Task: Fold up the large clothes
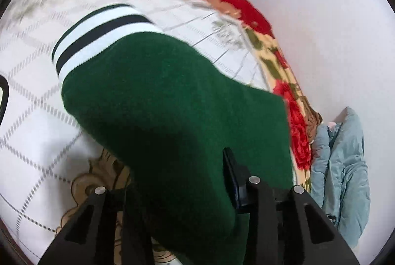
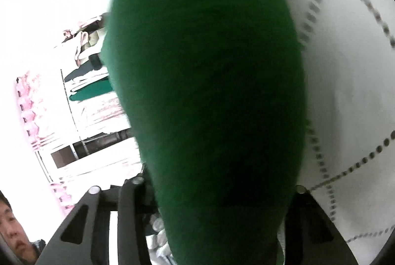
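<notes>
Holding green sweater (image 1: 172,97) in left gripper (image 1: 187,193), clamped on the knit, striped cuff (image 1: 98,30) trailing over the quilted bed (image 1: 32,102). Right gripper (image 2: 217,191) buried in the same knit; grip cannot be told. Fold judged midway: cloth lifted, not yet laid flat.
</notes>
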A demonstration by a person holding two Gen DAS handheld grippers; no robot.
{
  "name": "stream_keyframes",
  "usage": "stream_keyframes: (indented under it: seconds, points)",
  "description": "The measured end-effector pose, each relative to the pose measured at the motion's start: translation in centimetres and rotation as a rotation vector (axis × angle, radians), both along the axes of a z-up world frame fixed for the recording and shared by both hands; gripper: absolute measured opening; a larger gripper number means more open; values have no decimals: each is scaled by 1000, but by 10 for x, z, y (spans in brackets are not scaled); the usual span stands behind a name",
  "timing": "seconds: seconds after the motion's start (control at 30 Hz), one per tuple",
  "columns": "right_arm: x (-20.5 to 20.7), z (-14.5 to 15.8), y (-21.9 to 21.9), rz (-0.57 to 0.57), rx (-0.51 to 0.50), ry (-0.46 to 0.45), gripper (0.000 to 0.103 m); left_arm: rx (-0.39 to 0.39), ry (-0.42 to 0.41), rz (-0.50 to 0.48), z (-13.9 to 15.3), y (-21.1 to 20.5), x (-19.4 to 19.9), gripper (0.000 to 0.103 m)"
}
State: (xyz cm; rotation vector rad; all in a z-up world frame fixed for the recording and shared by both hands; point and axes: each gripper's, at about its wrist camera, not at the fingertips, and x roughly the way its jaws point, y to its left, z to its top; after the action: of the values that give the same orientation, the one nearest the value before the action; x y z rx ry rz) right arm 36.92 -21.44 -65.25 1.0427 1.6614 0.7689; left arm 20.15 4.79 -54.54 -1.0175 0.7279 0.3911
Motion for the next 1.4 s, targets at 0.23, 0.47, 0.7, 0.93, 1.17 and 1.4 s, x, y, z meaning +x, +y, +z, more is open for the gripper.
stream_keyframes:
  seconds: [0.23,0.47,0.7,0.93,1.17,1.4]
  points:
    - [49,88,17,-10,25,-106,36,30,-42,-34,59,5,44,33]
    - [158,167,4,-36,40,-176,35,68,-64,-92,112,-6,117,33]
    - [272,198,-22,-86,41,-261,35,50,-147,-124,121,-23,223,33]
    - [395,163,-80,-100,-37,-335,35,-9,-183,-175,70,-30,333,33]
    - [430,57,-109,-34,-86,-316,35,-35,-148,-180,0,-49,374,33]
    - [406,-27,-139,47,-128,-270,41,-2,-32,-244,-31,-66,371,38]
